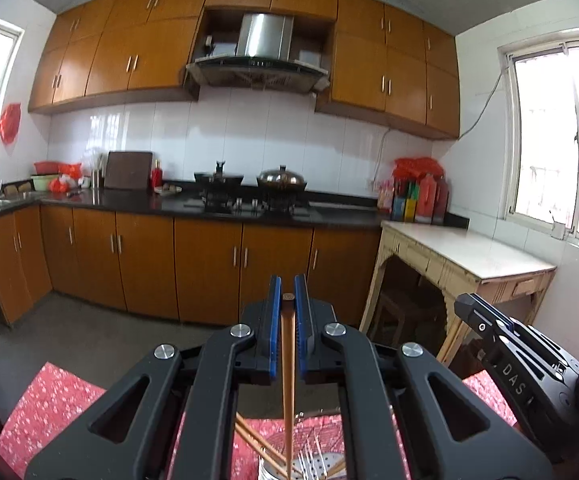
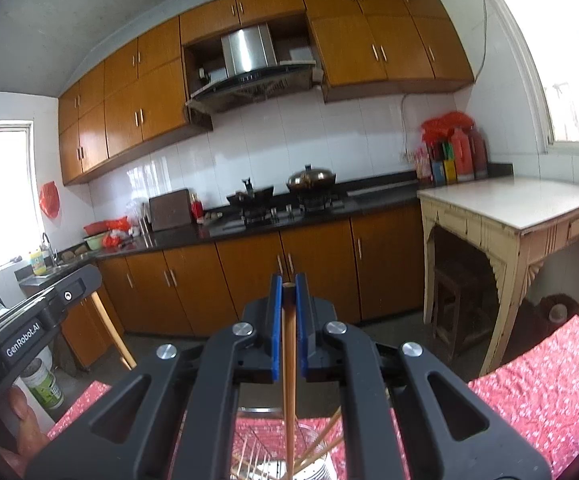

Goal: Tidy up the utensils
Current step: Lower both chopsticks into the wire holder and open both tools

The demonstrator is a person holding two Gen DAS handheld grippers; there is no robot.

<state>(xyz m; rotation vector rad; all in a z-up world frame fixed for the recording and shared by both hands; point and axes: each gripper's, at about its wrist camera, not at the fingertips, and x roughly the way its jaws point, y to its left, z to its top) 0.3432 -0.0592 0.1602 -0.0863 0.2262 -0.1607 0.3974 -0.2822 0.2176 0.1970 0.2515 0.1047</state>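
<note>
Left tongs (image 1: 288, 298) clamped narrow on a single brown chopstick (image 1: 288, 356), blue pads (image 1: 275, 320) pressing both sides, stick running back down toward a perforated metal utensil holder (image 1: 321, 466) at the bottom of the left wrist view. Right tongs (image 2: 288, 296) likewise pinched shut on a lighter wooden chopstick (image 2: 288, 360), lower end dropping toward the holder (image 2: 321, 468) below. More chopsticks (image 1: 249, 438) leaning loose in that holder, alongside thin metal tines, probably forks.

Risks from here, as a judgement: thin round sticks gripped near one end, so likely to pivot or slip between the pads if tilted or bumped. Lower ends close to the crossed sticks already in the holder; catching one could lever it out or tip the holder. Both tongs near each other over one small opening, so a clash between them seems possible.

Holder standing on a red flower-patterned cloth (image 1: 53, 404) over the counter. Beyond: grey floor, orange-brown cabinets (image 1: 205, 268), a black worktop (image 1: 137, 204) with a gas hob, lidded wok (image 1: 281, 179) and cutting board, range hood (image 1: 261, 52) above, white tiled wall, pale side table (image 1: 465, 248) under a bright window.
</note>
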